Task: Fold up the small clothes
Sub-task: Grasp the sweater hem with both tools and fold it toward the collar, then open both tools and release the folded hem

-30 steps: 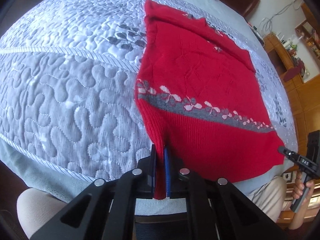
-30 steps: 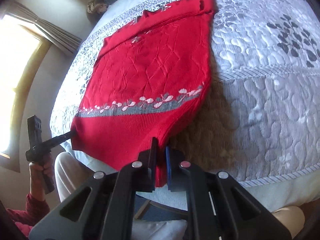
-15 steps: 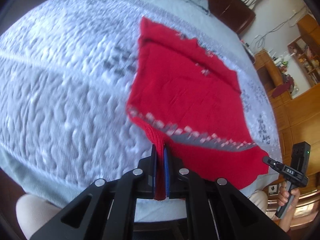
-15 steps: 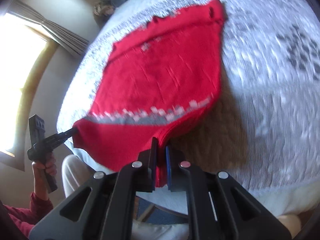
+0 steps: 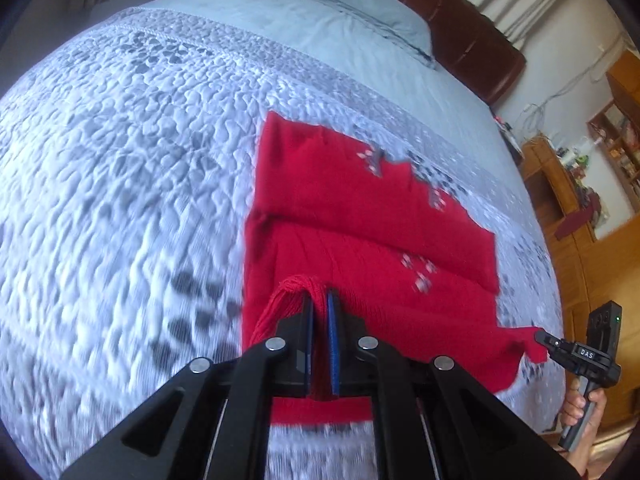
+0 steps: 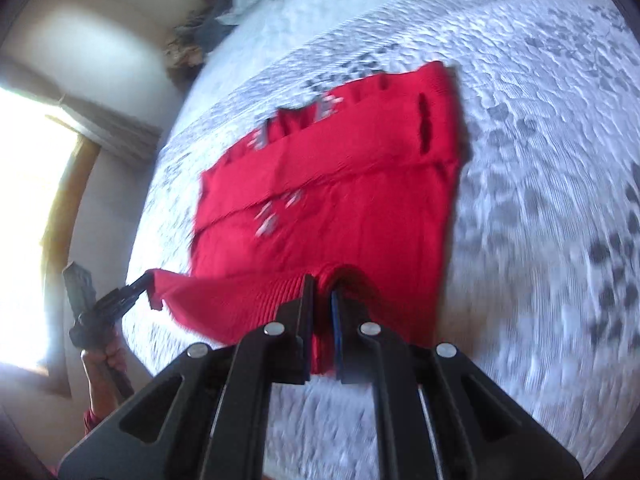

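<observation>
Left wrist view: my left gripper [image 5: 320,300] points steeply down at the bed, its 2 black fingers pressed together on a bunched corner of the red knitted sweater with small white and grey motifs [image 5: 360,216]. The pinched hem rises off the grey-white quilted bedspread [image 5: 120,160] and stands in a ridge between the blue pads. The rest of the sweater lies flat on the quilt from the gripper toward 12 o'clock, with a folded band across its far part. At 4 o'clock I see my right gripper [image 5: 546,338] nipping the other hem corner, and the person's right hand [image 5: 580,408] wrapped around its handle below it. A pale blue pillow [image 5: 360,12] sits at 1 o'clock against a dark brown headboard [image 5: 472,32], and wooden shelving [image 5: 592,208] stands at 3 o'clock.

Right wrist view: my right gripper [image 6: 322,296] also tilts well downward, fingers clamped on the near hem of the sweater [image 6: 340,200], which bulges up between them. The hem stretches taut toward 9 o'clock, where the left gripper [image 6: 146,280] pinches the opposite corner, lifted clear of the quilt [image 6: 540,160]. The person's left hand [image 6: 106,364] grips that handle at 8 o'clock, fist closed, a red sleeve edge below it. A bright window [image 6: 32,200] fills the 9 o'clock edge. Both views are smeared by motion blur.
</observation>
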Motion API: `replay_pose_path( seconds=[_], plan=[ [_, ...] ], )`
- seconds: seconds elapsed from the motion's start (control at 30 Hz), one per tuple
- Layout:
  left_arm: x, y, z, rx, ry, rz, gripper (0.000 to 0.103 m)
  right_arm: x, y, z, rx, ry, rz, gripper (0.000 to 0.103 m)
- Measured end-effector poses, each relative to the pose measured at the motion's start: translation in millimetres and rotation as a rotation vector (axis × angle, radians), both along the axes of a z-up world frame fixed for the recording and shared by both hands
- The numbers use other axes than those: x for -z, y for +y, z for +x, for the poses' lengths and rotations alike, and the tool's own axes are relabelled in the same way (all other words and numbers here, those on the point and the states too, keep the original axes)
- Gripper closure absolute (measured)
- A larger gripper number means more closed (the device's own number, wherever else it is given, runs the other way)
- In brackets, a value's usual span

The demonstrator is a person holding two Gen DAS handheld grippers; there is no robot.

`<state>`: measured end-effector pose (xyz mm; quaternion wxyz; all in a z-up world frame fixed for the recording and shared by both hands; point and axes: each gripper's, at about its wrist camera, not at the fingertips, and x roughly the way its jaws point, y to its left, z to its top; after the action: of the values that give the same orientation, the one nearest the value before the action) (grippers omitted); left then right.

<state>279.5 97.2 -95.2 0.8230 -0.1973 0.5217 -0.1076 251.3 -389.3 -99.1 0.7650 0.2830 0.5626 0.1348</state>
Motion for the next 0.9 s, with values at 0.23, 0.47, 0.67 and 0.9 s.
replay_pose_path(
  seconds=[0.23, 0.47, 0.67, 0.9],
  plan=[
    [49, -10, 61, 0.004, 0.084, 0.081, 0.086, 51, -16, 51, 0.062, 0.116, -0.039, 0.074],
    [11, 16, 60, 0.028, -0.056, 0.050, 0.038, 29, -38, 47, -0.004, 0.025, -0.075, 0.071],
    [14, -8, 57, 0.194, -0.099, 0.172, 0.038, 35, -14, 52, -0.125, 0.008, -0.165, 0.059],
    [36, -54, 55, 0.349, -0.125, 0.338, 0.038, 59, 2, 72, -0.156, 0.043, -0.195, 0.048]
  ],
)
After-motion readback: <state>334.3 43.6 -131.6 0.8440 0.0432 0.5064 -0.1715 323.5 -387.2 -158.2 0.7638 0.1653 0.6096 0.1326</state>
